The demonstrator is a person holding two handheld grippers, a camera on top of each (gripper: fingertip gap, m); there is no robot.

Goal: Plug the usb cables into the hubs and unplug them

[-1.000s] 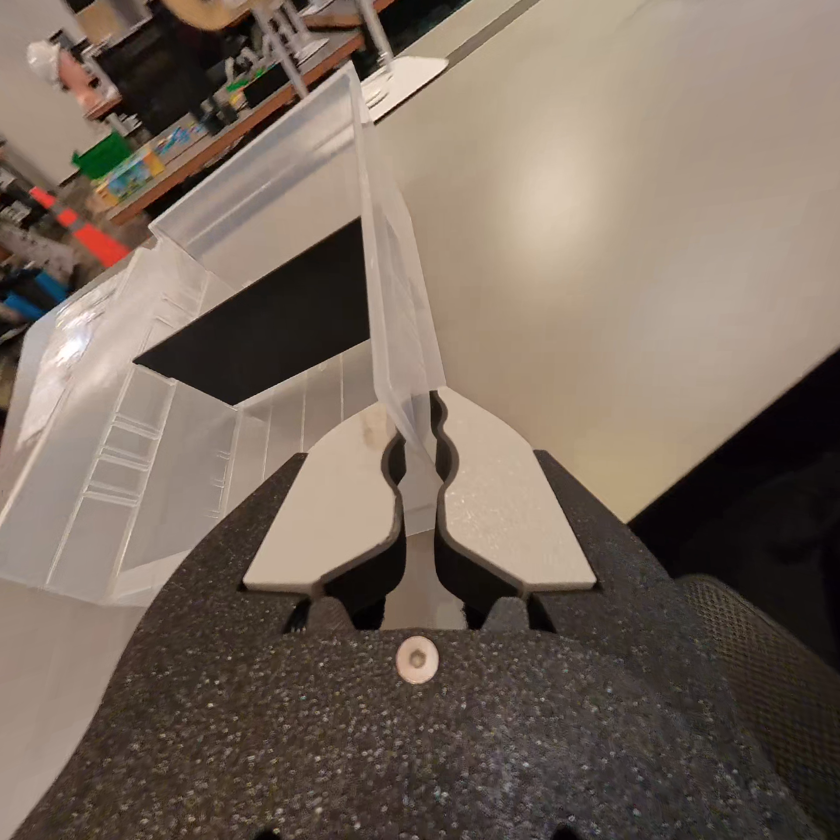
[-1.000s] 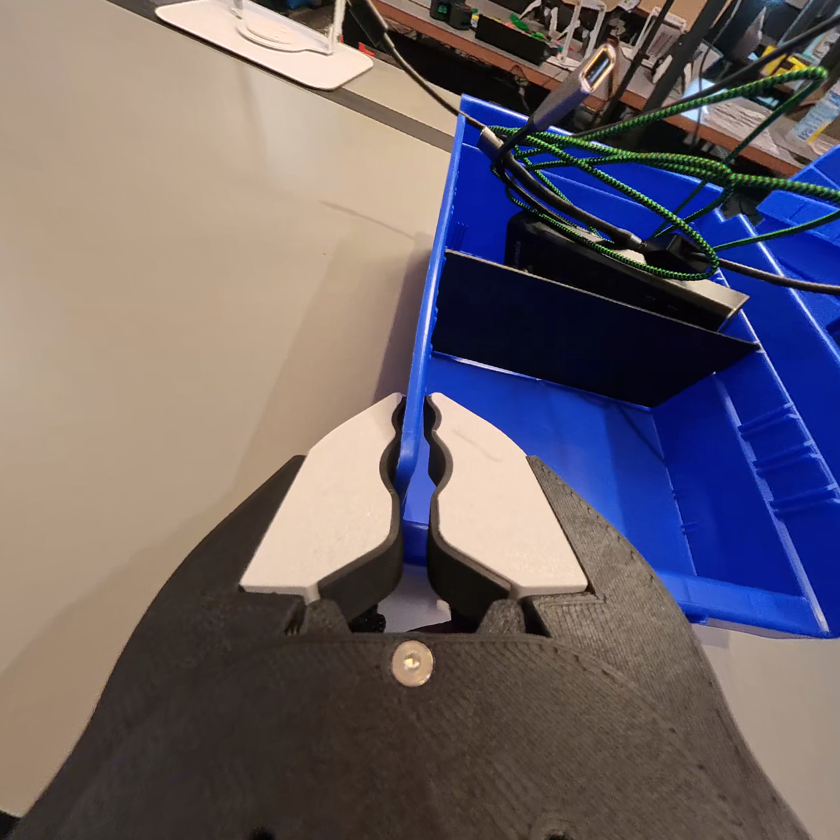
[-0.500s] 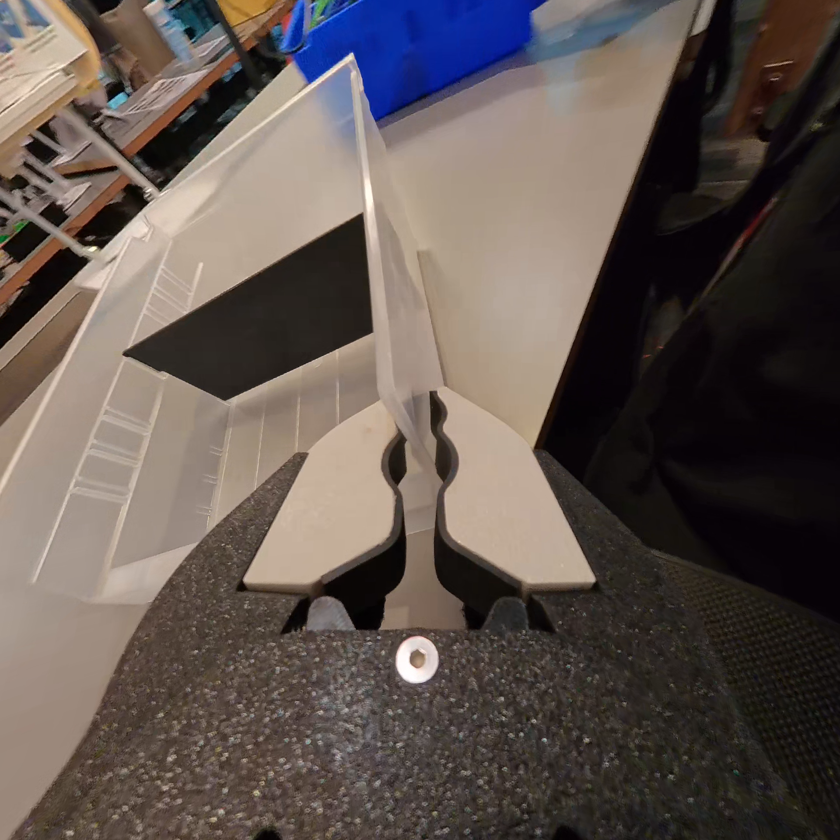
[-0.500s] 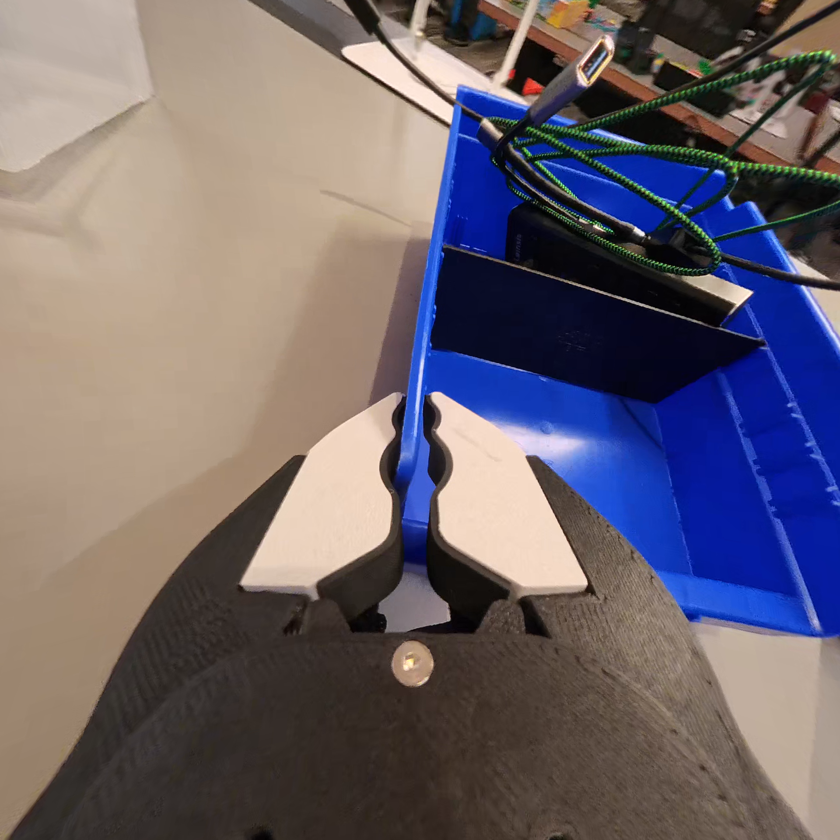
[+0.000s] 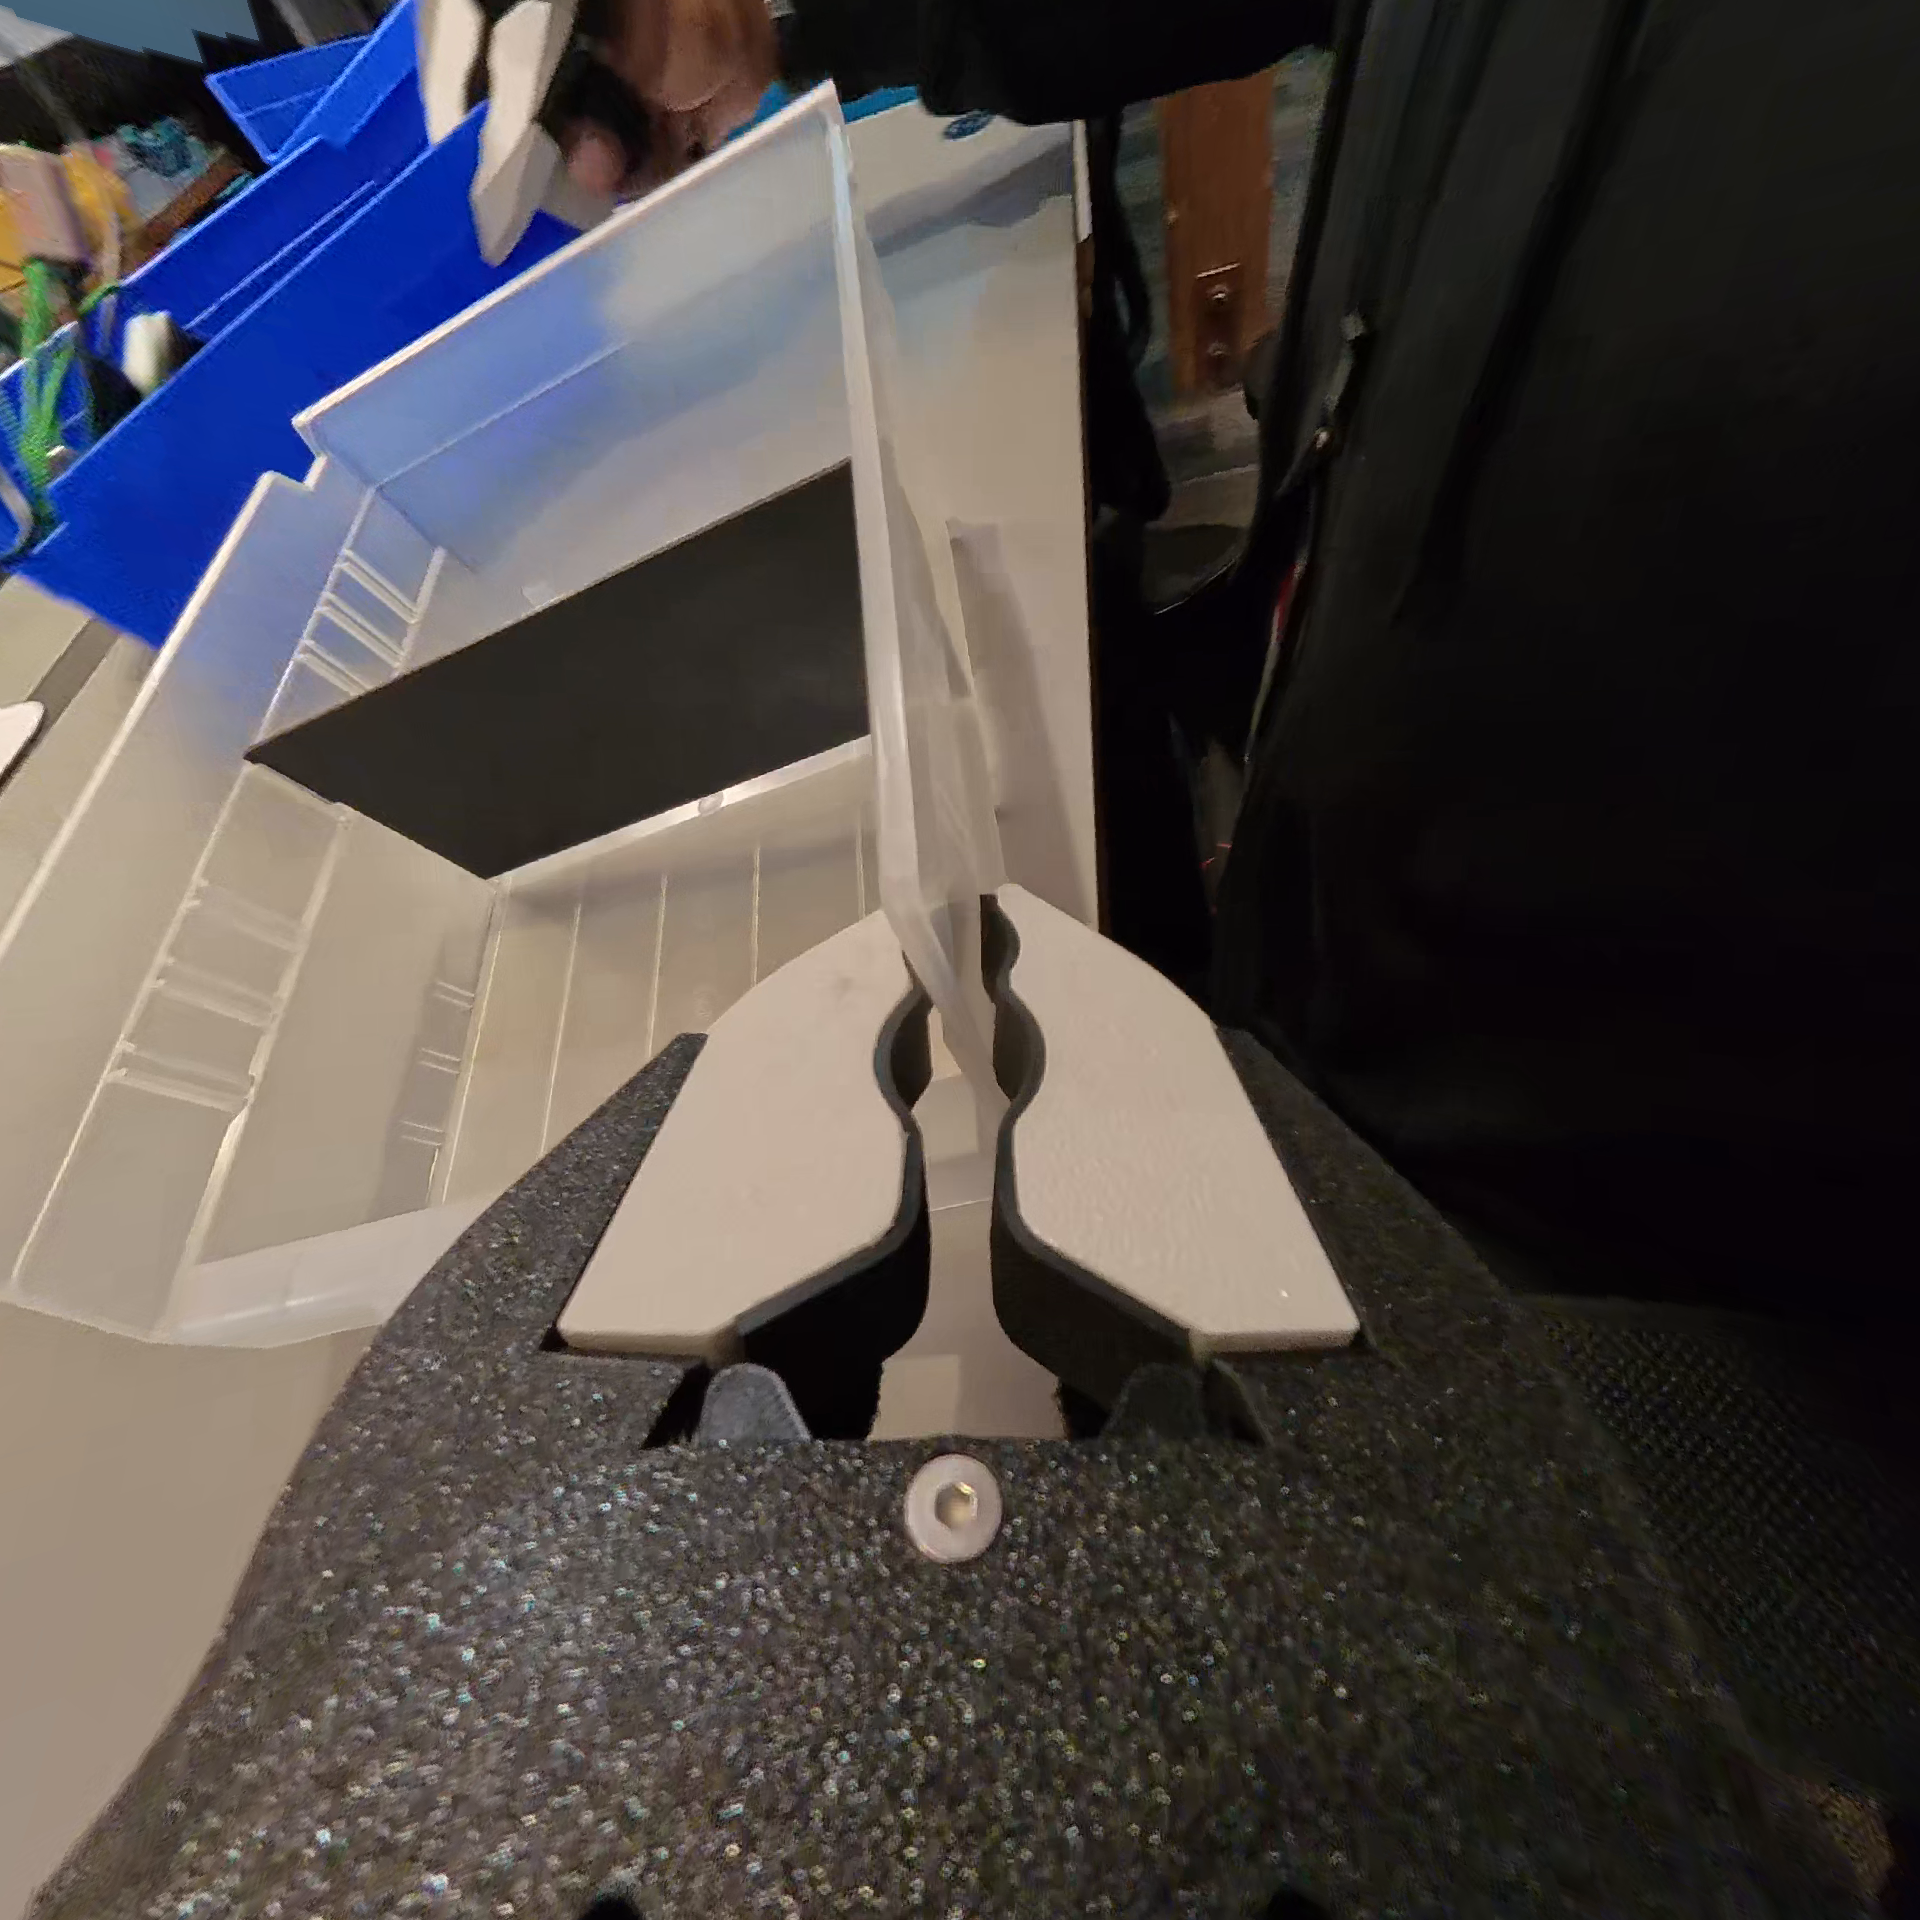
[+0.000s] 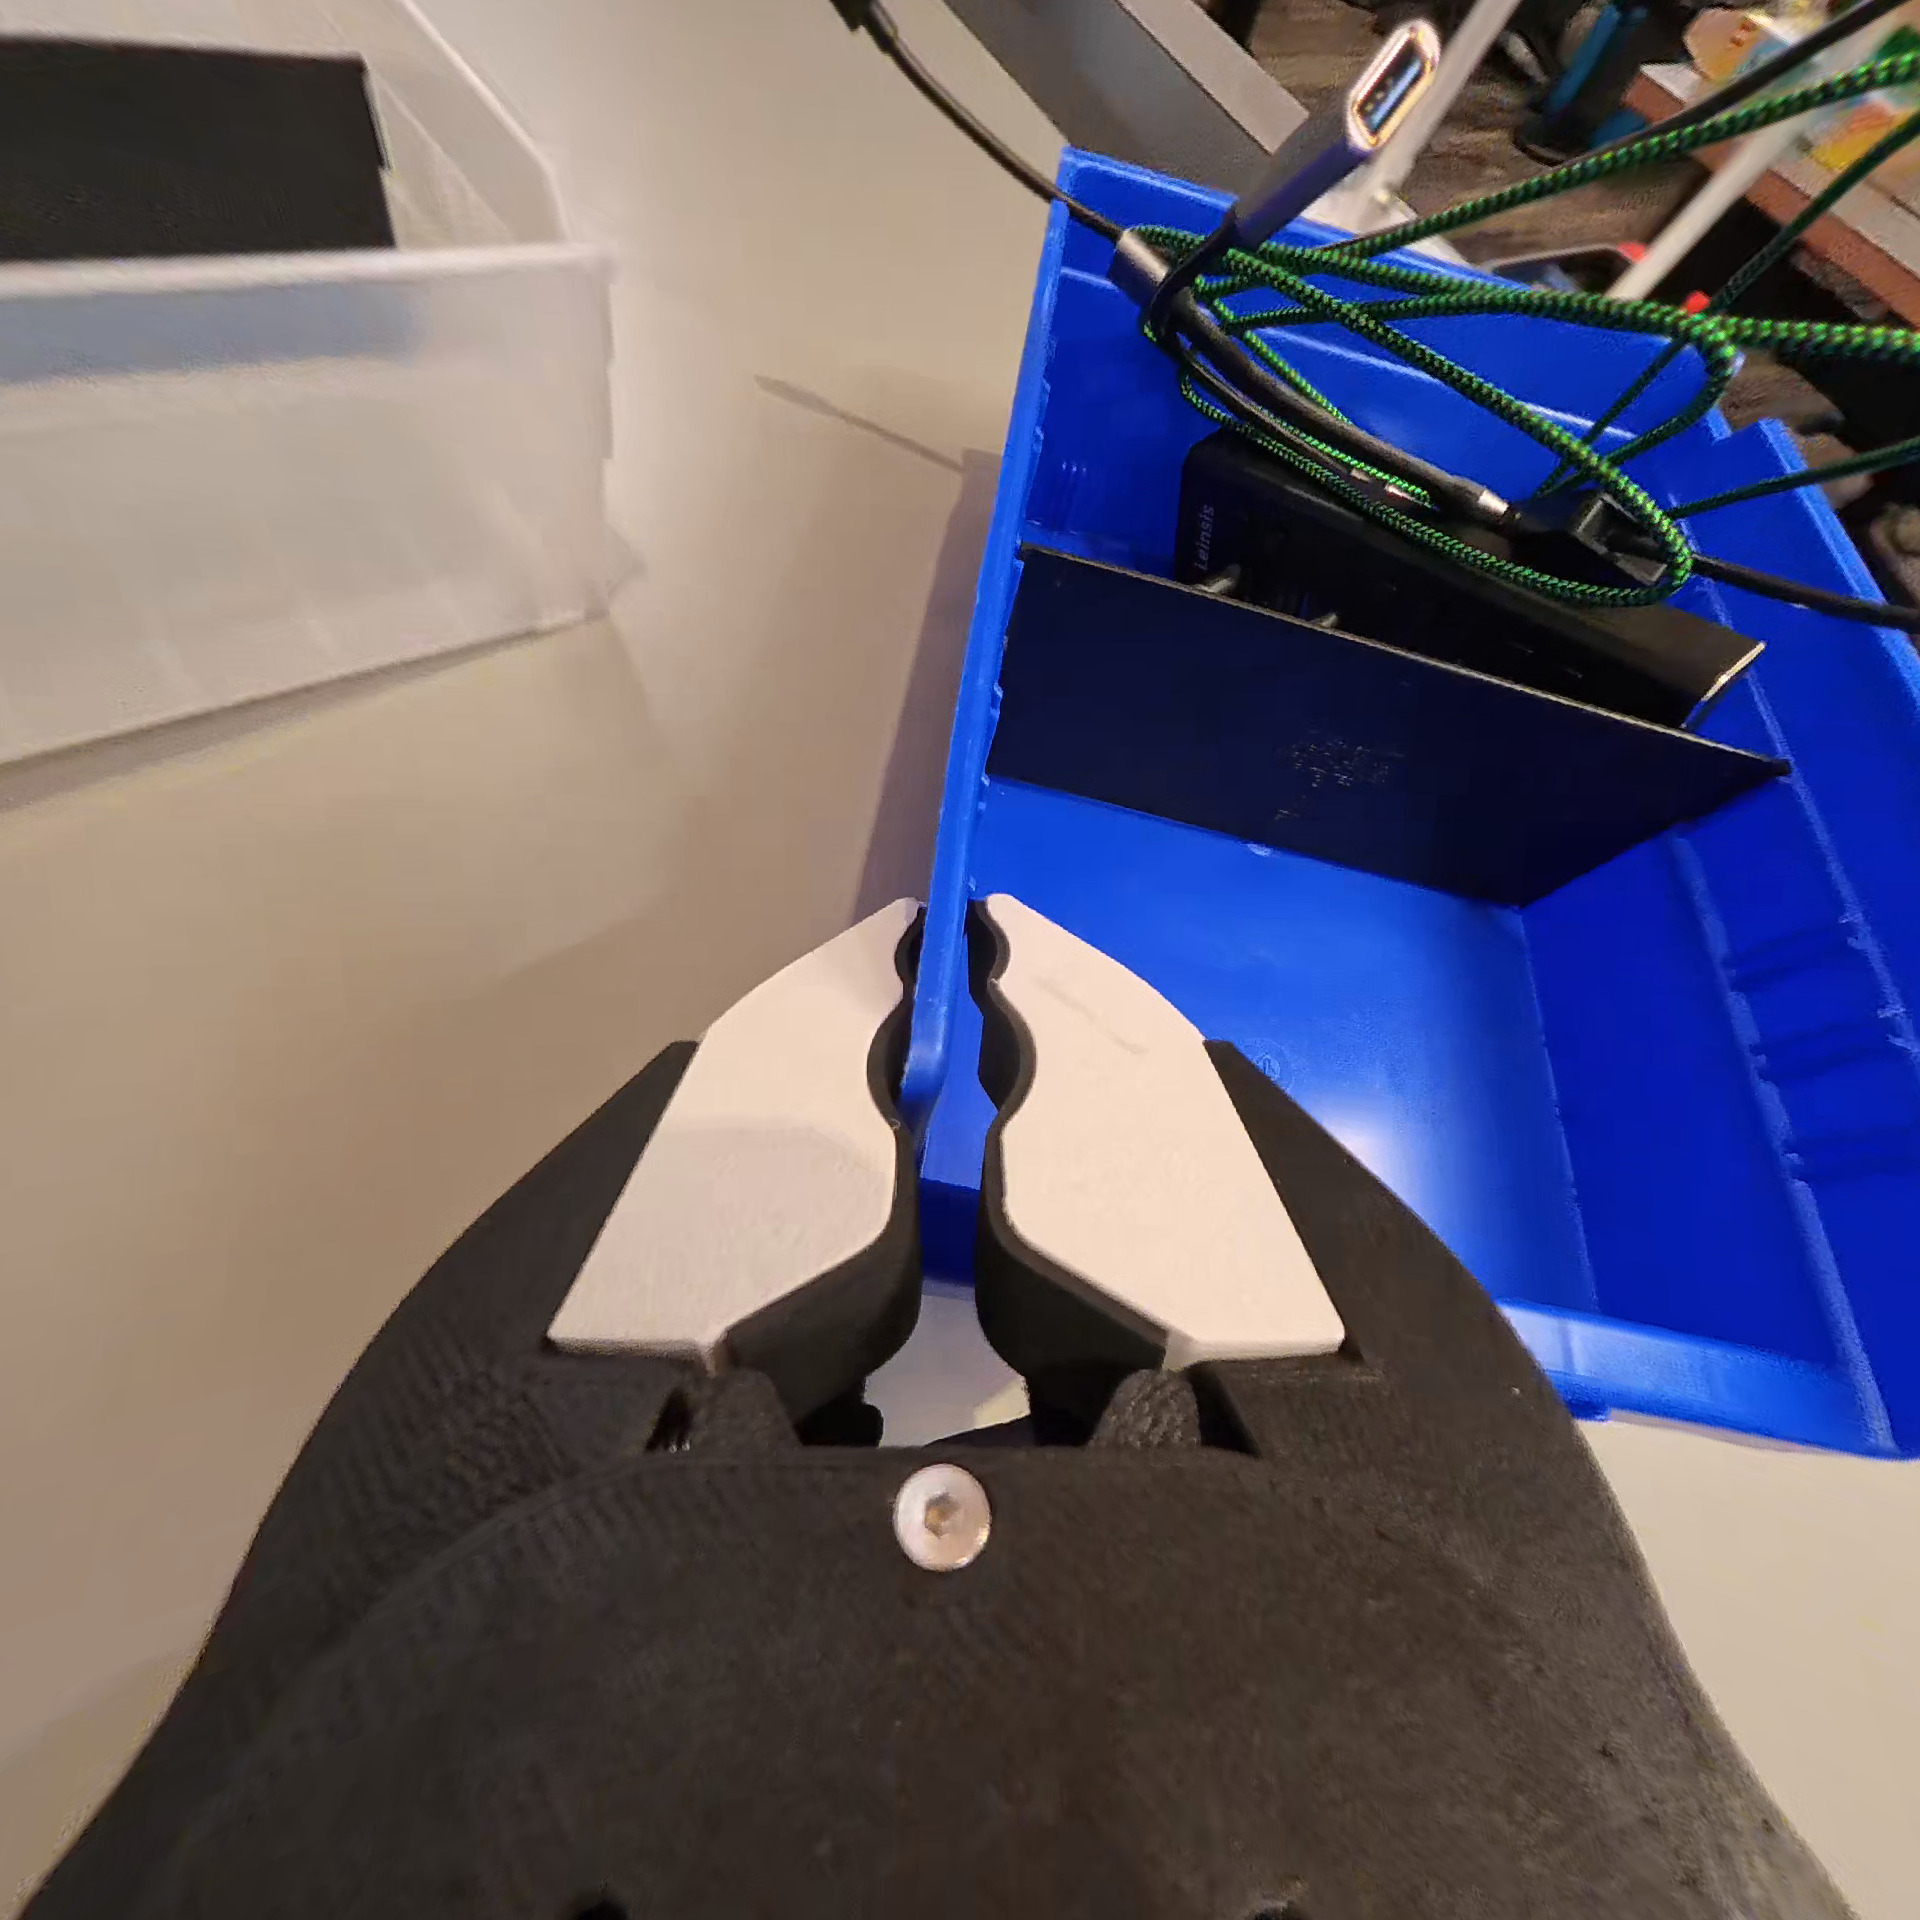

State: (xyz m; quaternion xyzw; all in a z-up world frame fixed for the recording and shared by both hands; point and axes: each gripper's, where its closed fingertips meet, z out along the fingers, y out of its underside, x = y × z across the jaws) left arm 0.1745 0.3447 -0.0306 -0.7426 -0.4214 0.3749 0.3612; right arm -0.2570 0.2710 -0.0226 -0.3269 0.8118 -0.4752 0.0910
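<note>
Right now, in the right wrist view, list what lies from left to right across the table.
Clear plastic bin → bare table → blue bin, its left wall pinched in the right gripper, with green braided cable piled in its far compartment.

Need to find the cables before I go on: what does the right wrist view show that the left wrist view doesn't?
Only the right wrist view: the black hub behind the blue bin's black divider, the green braided cable and a grey USB plug; right gripper shut on the blue bin wall. Only the left: left gripper shut on the clear bin wall, a person's dark clothing. Both: both bins, the table.
</note>
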